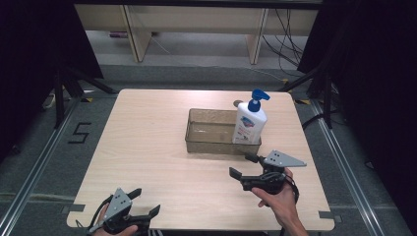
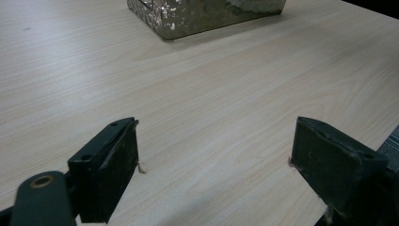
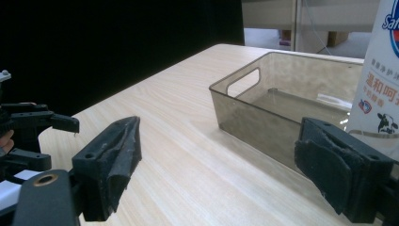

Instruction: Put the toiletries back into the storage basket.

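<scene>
A tinted see-through bin (image 1: 211, 132) sits at the middle of the wooden table (image 1: 147, 147). A white pump bottle (image 1: 250, 122) with a blue head stands upright at the bin's right end, apparently inside it. My right gripper (image 1: 242, 165) hovers open just in front of the bin's right part, jaws pointing left. Its own view shows the bin (image 3: 244, 106) and the bottle (image 3: 382, 89) beyond the spread jaws (image 3: 219, 160). My left gripper (image 1: 146, 201) is open at the table's near left edge, holding nothing. In its view the gripper (image 2: 216, 160) faces the bin's corner (image 2: 188, 16) farther off.
A small grey round object (image 1: 238, 103) lies behind the bottle. Bare tabletop stretches left of the bin and between the hands. The left gripper (image 3: 28, 125) shows at the left of the right gripper view. Shelf legs and cables stand on the floor beyond the table.
</scene>
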### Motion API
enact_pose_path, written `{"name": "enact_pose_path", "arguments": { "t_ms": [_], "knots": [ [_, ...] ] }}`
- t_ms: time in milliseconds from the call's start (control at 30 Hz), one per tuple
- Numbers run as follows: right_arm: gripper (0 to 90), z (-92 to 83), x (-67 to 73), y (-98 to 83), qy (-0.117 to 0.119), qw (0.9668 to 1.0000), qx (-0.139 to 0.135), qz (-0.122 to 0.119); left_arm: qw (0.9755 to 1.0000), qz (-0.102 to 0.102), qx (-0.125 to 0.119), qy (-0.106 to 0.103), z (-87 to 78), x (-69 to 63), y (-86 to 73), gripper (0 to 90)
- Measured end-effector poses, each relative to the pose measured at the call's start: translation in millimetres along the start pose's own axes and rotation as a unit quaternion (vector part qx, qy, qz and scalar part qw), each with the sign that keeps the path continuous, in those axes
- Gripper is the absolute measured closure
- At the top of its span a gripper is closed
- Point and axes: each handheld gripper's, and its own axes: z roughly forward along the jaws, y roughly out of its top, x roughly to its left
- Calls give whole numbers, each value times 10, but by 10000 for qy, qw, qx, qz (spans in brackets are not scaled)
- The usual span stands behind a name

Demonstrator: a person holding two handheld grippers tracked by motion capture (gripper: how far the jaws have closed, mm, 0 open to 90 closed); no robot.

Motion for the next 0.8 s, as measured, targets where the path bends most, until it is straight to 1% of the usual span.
{"name": "enact_pose_path", "arguments": {
  "t_ms": [33, 67, 133, 167, 200, 233, 267, 333, 367, 400, 433, 467, 500, 533, 567, 600, 633, 667, 700, 800],
  "knots": [
    [157, -11, 0, -8, 3, 10000, -49, -18, 10000, 42, -25, -6, 3, 4, 1, 148],
    [157, -9, 10, -20, 60, 9999, -66, 61, 10000, -56, -19, -25, 1, -7, -4, 148],
    [157, -28, 16, -35, 59, 9999, -10, 81, 10000, -51, -18, -17, 0, -9, -2, 149],
    [157, -24, 12, -49, 71, 9999, -88, 48, 10000, -54, -16, -17, 1, -9, -3, 148],
    [157, -24, 14, -61, 68, 9999, -89, 48, 10000, 26, -9, -9, 0, -2, 1, 148],
    [157, -29, 20, -74, 53, 9999, -68, 105, 10000, 55, -20, -14, 2, 1, 1, 149],
    [157, -35, 17, -85, 63, 9999, -52, 78, 10000, 50, -7, -12, 1, 0, 1, 148],
    [156, -51, 21, -104, 37, 9999, -9, 102, 10000, 49, -13, -13, 2, 1, 2, 148],
    [156, -56, 26, -116, 64, 9999, 24, 141, 10000, 47, -13, -12, 2, 1, 2, 149],
    [156, -50, 21, -129, 18, 9999, 10, 101, 10000, 48, -10, -12, 2, 2, 1, 148],
    [156, -61, 18, -137, 34, 10000, 34, 81, 10000, 47, -9, -16, 2, 1, 1, 148],
    [156, -70, 26, -148, 55, 9999, -32, 117, 10000, 49, -11, -14, 2, -1, 2, 148],
    [156, -78, 41, -160, 76, 9997, -45, 220, 10000, 45, -13, -16, 1, -2, 2, 148],
    [156, -85, 41, -169, 114, 9997, -36, 235, 10000, 45, -25, -14, 2, -1, 2, 148],
    [156, -95, 34, -177, 76, 9998, -36, 157, 10000, -13, -8, -17, 0, -6, -1, 148],
    [156, -109, 58, -189, 92, 9995, 17, 301, 10000, -1, -20, -23, 2, -4, -1, 148],
    [156, -113, 36, -196, 84, 9999, -14, 131, 10000, 44, -15, -12, 1, 0, 2, 148],
    [156, -115, 38, -208, 90, 9999, -78, 116, 10000, 45, -16, -15, 2, 0, 2, 148],
    [156, -124, 46, -218, 83, 9999, -60, 139, 10000, 42, -11, -20, 2, 0, 1, 149],
    [156, -144, 44, -254, 55, 9999, -59, 65, 10000, 24, -2, -16, 2, -1, 0, 148]
  ]
}}
